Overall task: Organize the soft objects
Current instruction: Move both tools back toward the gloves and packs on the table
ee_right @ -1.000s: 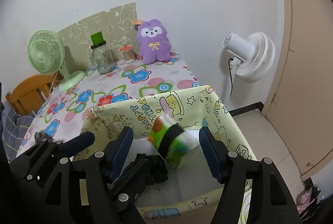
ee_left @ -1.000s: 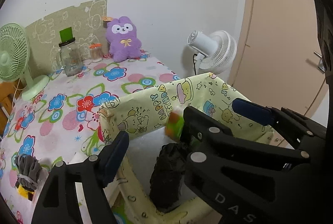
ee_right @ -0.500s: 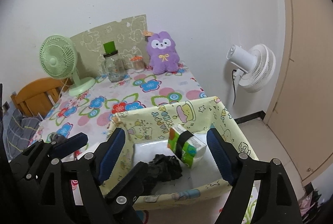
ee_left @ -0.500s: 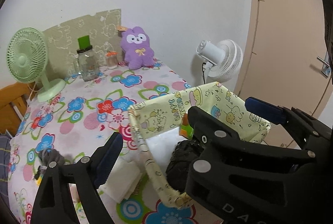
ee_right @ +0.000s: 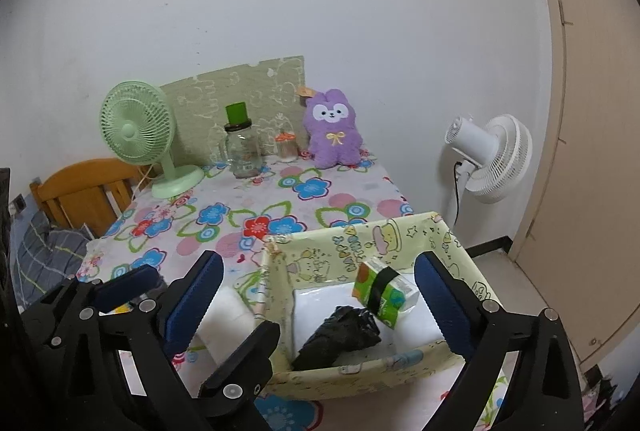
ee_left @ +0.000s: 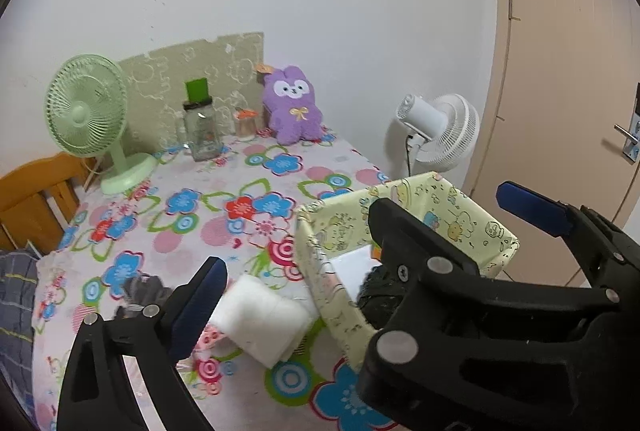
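Observation:
A yellow cartoon-print fabric basket (ee_right: pixel 360 239) (ee_left: pixel 340 223) sits at the table's near right corner. Inside lie a green tissue pack (ee_right: pixel 384 291) with a black band and a black crumpled bundle (ee_right: pixel 340 335) (ee_left: pixel 376 295). A white folded cloth (ee_left: pixel 260 319) (ee_right: pixel 228 315) rests on the tablecloth just left of the basket, and a grey sock-like bundle (ee_left: pixel 144 289) lies further left. A purple plush (ee_right: pixel 334 131) (ee_left: pixel 294 107) leans on the far wall. My right gripper (ee_right: pixel 318 267) (ee_left: pixel 456 211) hangs above the basket, its jaws opening and empty. My left gripper (ee_left: pixel 316 271), beside it, is also opening and holds nothing.
At the back of the flowered table stand a green desk fan (ee_left: pixel 86 111), a glass jar with a green lid (ee_left: pixel 202 131) and a small orange-topped jar (ee_left: pixel 245 123). A white floor fan (ee_right: pixel 488 159) and a door (ee_right: pixel 592 111) are right; a wooden chair (ee_right: pixel 88 187) is left.
Both grippers drew back and up from the basket while their jaws widened. The green tissue pack dropped from between the right fingers onto the basket floor.

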`<state>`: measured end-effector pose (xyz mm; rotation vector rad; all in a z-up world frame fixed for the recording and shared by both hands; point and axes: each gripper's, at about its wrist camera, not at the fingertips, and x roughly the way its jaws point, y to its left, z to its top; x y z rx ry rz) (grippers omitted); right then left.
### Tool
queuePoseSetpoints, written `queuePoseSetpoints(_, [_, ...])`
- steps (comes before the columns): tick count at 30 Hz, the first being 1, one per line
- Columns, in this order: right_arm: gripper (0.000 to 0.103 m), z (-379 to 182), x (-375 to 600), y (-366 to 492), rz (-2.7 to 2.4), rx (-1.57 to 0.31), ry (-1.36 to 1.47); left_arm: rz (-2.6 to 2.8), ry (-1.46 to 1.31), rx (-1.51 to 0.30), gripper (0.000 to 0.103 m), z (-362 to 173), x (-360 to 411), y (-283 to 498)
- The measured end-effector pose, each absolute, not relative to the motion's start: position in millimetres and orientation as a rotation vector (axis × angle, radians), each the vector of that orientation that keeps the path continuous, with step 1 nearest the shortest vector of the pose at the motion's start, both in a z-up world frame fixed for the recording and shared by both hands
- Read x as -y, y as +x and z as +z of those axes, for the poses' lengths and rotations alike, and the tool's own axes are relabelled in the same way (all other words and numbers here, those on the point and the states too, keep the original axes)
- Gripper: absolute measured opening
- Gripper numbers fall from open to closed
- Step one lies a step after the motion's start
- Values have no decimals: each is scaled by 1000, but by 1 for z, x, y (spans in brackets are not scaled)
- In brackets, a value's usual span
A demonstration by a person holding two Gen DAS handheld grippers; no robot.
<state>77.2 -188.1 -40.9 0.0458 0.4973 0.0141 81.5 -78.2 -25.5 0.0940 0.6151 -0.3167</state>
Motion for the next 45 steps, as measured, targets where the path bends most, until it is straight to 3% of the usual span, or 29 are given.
queuePoseSetpoints(4, [103, -34, 176, 69, 19, -478, 33, -288, 93, -584, 101, -18, 65, 71])
queuePoseSetpoints(22, [103, -24, 133, 45, 114, -460, 20, -231, 81, -513, 101, -7, 22, 43])
queuePoseSetpoints(45, [102, -64, 88, 49, 191, -499, 11, -185, 77, -544, 99, -46, -24, 44])
